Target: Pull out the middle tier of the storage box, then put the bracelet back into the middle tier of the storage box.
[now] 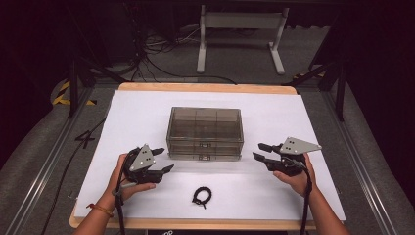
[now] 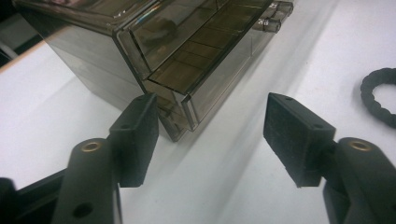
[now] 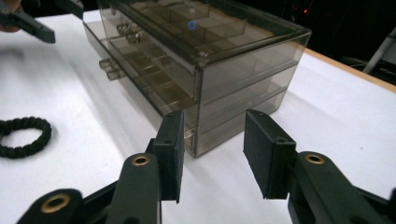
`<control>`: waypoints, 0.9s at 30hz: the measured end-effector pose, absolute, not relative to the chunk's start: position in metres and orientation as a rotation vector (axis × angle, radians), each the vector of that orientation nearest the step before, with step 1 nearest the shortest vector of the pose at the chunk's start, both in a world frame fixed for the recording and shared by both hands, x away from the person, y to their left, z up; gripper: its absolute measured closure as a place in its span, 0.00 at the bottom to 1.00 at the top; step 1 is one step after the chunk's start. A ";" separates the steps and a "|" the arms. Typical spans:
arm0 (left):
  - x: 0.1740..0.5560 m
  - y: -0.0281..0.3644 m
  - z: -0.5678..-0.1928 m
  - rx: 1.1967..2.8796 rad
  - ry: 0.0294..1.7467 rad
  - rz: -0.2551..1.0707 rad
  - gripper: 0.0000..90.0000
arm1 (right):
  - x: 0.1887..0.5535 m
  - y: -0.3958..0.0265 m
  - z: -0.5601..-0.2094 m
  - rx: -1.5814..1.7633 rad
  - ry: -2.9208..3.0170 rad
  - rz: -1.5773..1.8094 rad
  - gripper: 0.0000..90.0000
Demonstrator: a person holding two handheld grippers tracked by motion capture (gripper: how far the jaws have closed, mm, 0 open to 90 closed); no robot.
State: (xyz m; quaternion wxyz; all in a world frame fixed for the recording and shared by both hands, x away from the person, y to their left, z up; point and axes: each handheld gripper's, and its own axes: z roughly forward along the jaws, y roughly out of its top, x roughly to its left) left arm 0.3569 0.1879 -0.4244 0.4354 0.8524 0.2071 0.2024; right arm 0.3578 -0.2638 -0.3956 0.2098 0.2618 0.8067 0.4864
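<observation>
a: smoky clear drawer box [image 1: 204, 133] at mid-counter, on the white counter [image 1: 313, 122]; drawer fronts with small knobs [image 1: 204, 145] turned toward the person; black braided loop [image 1: 201, 196] lying loose near the front edge, well apart from the box.

b: left claw [image 1: 160, 160] just off the box's front left corner, spread, pinching nothing; right claw [image 1: 261, 152] just off the front right corner, likewise spread and empty; neither touching the box.

a: step in hand, by judgement: approach, before any contact; probably a drawer to be drawn out and the loop stowed inside, though equally open to a steadying grip on the box.

b: next move, then: one claw brought round to a knob and pressed onto it squarely; the other braced against the box side, since so light a box would likely slide with the pull.

a: in the left gripper view, box corner [image 2: 173, 126] close between the jaws, one drawer seemingly a little proud of the other; loop [image 2: 379, 95] cut off at the right edge.

b: hard to make out: drawer contents behind the tinted walls; number of drawers, seemingly two or three; in the right gripper view, dividers visible through the lid [image 3: 205, 28], compartments apparently bare.
</observation>
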 end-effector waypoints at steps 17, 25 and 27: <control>0.370 0.181 -0.433 2.146 0.537 0.479 0.40 | 0.365 -0.234 -0.415 0.685 2.342 1.328 0.66; 0.371 0.179 -0.436 2.121 0.534 0.461 0.43 | 0.369 -0.230 -0.421 0.706 2.357 1.331 0.66; 0.371 0.177 -0.436 2.122 0.528 0.465 0.44 | 0.369 -0.228 -0.422 0.700 2.360 1.329 0.67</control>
